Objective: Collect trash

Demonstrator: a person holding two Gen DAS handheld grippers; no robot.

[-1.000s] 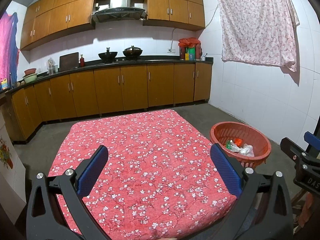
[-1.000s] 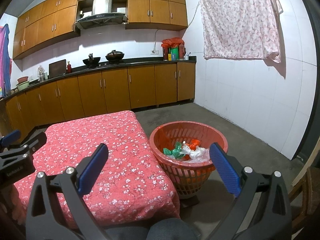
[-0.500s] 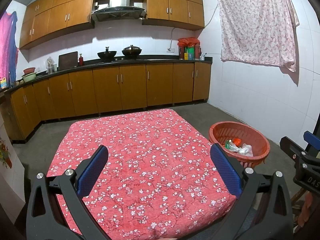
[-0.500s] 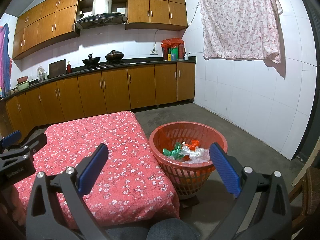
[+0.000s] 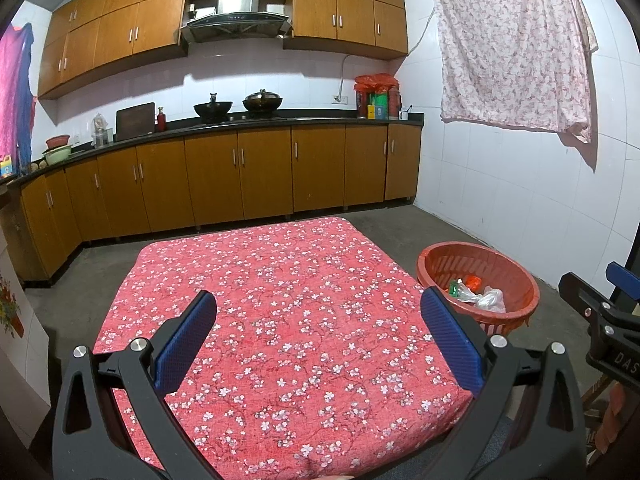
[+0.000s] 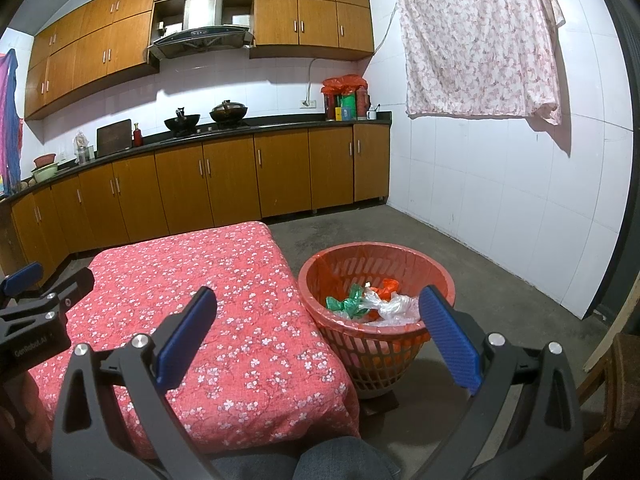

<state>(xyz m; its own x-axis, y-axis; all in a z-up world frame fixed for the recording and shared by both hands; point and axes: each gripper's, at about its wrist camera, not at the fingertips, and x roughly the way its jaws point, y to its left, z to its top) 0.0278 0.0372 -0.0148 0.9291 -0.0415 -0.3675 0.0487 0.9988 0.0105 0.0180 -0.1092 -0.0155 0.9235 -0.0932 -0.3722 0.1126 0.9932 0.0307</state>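
Note:
An orange-red plastic basket (image 6: 320,268) stands on the floor right of the table and holds crumpled plastic trash (image 6: 370,300) in green, orange and clear. It also shows in the left wrist view (image 5: 428,258), with the trash (image 5: 478,294) inside. A table with a red flowered cloth (image 5: 288,304) shows no trash on it. My left gripper (image 5: 318,340) is open and empty above the table's near edge. My right gripper (image 6: 318,338) is open and empty, held near the basket's front left side.
Brown kitchen cabinets (image 5: 240,176) with a dark counter run along the far wall. A flowered cloth (image 5: 516,48) hangs on the white tiled right wall. Bare concrete floor (image 6: 480,264) lies around the basket. A wooden chair (image 6: 616,380) stands at the right edge.
Both views have shifted only slightly. The grippers stay open and empty, and the basket and trash have not moved.

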